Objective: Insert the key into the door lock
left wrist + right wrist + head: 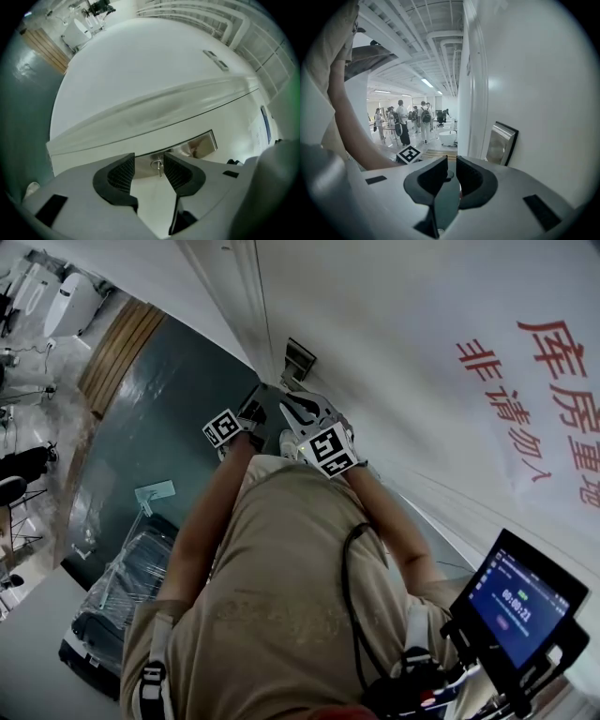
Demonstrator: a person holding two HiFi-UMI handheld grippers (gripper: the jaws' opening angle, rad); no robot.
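The head camera is looking steeply down over the person's chest (281,606) and arms at the white door (394,324). The left gripper (149,169) camera is facing the metal lock plate (199,144) squarely, from very close. The right gripper (451,177) camera is looking along the door, catching the same plate from the side.

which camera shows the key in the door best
The left gripper view: the key sticks out of the lock plate, framed between the open jaws of the left gripper. The right gripper view shows only the plate from the side; the head view shows it small, no key discernible.
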